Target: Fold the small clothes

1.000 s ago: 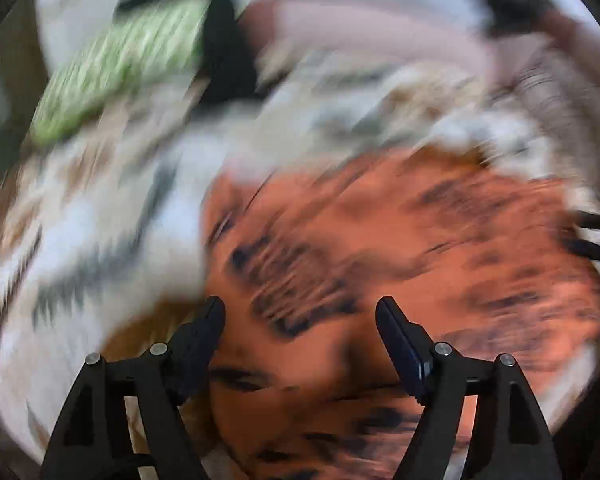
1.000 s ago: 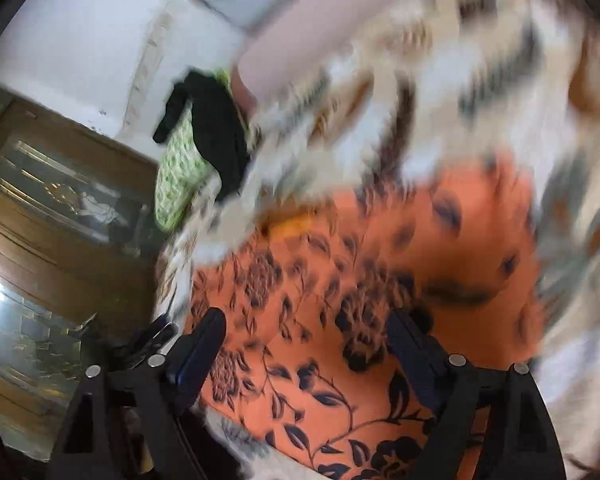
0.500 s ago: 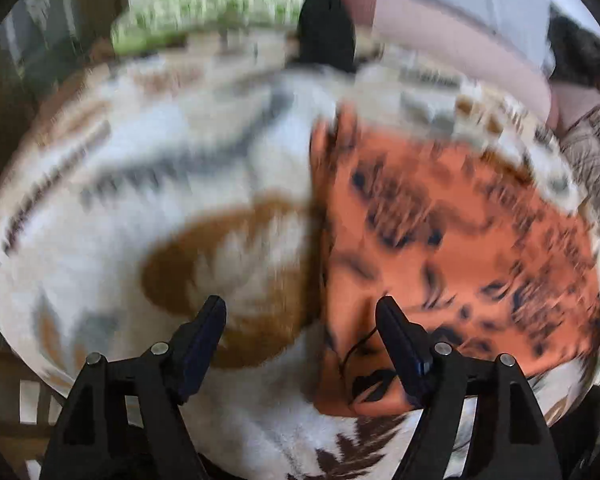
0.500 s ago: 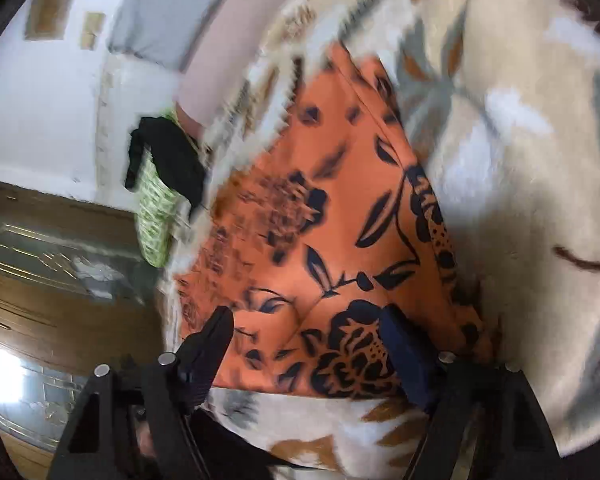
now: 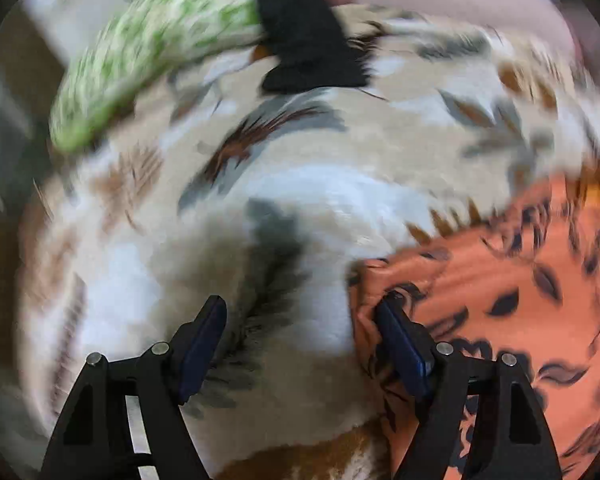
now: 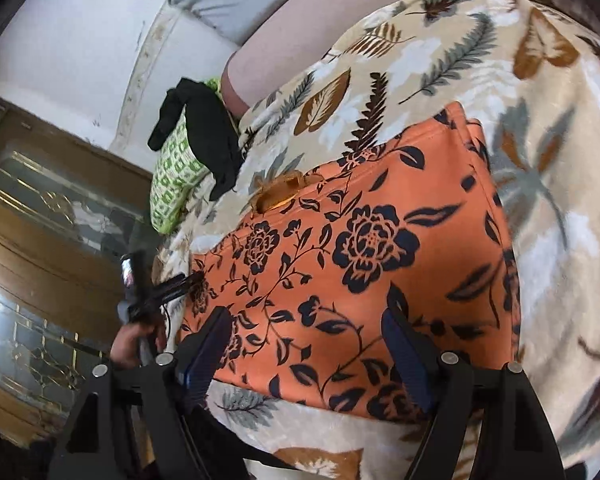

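Farthest to my left, at the edge of the bed, lies a green-and-white patterned cloth (image 6: 171, 176) with a black garment (image 6: 206, 136) draped over it; I take these for the pieces waiting their turn, set there so the middle stays free for working. Next comes my left gripper (image 5: 300, 336), which I hold angled down over the leaf-patterned blanket (image 5: 300, 200), jaws standing wide with nothing between them but bare blanket. Its right-hand finger sits just at the near corner of the orange floral garment (image 5: 499, 288), beside the cloth rather than around it, and that view is too blurred for me to tell whether it touches. In the right wrist view the same gripper (image 6: 188, 280) shows small at the garment's left edge. The orange floral garment (image 6: 359, 264) itself lies flat on the blanket (image 6: 539, 160) as a neat rectangle, which I judge to be at least one fold already made. My right gripper (image 6: 307, 340) hovers over its near edge, jaws wide and gripping nothing, placed so I can pinch that edge for the next fold. A pale pink pillow (image 6: 300, 32) lies along the far side.
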Demonstrator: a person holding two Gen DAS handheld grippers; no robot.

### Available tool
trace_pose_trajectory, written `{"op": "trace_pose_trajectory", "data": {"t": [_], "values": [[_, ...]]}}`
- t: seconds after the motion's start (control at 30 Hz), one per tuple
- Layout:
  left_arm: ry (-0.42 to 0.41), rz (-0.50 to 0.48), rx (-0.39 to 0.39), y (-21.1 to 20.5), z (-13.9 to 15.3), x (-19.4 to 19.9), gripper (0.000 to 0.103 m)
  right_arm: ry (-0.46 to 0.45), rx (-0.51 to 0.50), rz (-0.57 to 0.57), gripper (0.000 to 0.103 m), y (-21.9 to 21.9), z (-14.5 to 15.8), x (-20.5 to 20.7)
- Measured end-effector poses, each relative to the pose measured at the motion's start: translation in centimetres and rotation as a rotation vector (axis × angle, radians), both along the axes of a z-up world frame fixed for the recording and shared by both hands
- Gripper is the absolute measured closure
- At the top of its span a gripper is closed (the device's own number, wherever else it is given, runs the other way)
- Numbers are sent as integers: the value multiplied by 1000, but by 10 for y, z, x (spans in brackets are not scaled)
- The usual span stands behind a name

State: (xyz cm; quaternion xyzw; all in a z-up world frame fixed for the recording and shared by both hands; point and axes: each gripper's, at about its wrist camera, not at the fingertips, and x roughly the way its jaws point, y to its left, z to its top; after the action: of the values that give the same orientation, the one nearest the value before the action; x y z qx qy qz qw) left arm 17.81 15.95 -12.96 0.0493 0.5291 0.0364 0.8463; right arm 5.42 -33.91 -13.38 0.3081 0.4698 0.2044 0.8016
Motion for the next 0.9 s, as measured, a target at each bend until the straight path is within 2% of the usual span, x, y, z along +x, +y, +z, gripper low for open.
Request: {"op": "trace_pose_trajectory", "data": {"t": [0.07, 0.17, 0.23, 0.3, 0.37, 0.47, 0.63, 0.7, 0.8, 0.9], "values": [[-18, 36, -27, 11, 2, -5, 24, 12, 10, -39, 23, -15, -4, 15], [-47, 59, 72, 10, 1, -15, 24, 18, 111, -66, 23, -33, -11, 40], [-35, 62, 49, 10, 1, -18, 24, 52, 154, -66, 23, -39, -29, 67], [-75, 76, 14, 7, 17, -29, 24, 139, 158, -115, 23, -50, -54, 86], [-144, 45, -8, -5, 41, -48, 24, 123, 227, -172, 23, -62, -53, 85], [-217, -25, -27, -28, 65, -78, 24, 3, 195, -202, 23, -72, -15, 60], [-249, -157, -76, -80, 73, -134, 24, 12, 212, -202, 22, -76, 5, -21], [-258, -195, -105, -99, 67, -151, 24, 55, 248, -214, 21, -65, -6, -59], [-238, -227, -136, -122, 56, -159, 24, 170, 338, -256, 21, -46, -40, -104], [-228, -225, -116, -135, 48, -153, 24, 222, 405, -313, 20, -36, -67, -115]]}}
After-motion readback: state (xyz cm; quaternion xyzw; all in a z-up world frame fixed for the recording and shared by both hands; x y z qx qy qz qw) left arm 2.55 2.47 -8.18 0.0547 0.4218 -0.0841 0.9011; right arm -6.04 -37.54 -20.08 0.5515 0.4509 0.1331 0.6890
